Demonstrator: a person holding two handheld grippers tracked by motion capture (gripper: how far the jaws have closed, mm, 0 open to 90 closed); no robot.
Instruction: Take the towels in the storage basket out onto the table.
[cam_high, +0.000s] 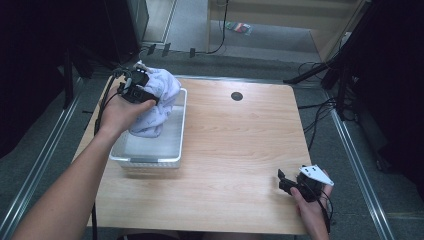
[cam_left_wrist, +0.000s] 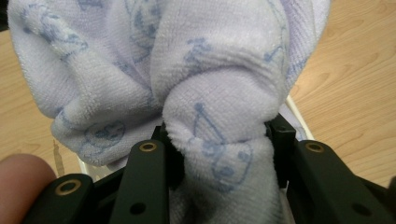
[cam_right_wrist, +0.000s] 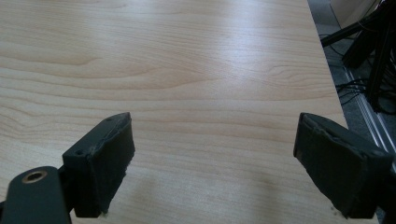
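the left gripper (cam_high: 145, 91) pinches a thick fold of the pale lilac terry towel with blue print (cam_high: 156, 102), which hangs over the white plastic bin (cam_high: 181, 131) at about ten o'clock on the light wooden table (cam_high: 240, 150). the bunched cloth could slip from the jaws or snag the bin's rim and drag it. the right gripper (cam_right_wrist: 212, 163) rests wide and empty near five o'clock, too far off to steady anything.

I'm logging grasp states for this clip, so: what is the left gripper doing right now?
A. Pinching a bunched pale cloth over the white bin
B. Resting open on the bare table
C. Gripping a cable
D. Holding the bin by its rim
A: the left gripper has its fingers closed on a fold of the pale printed cloth, and the high view shows that cloth bunched above the white bin.
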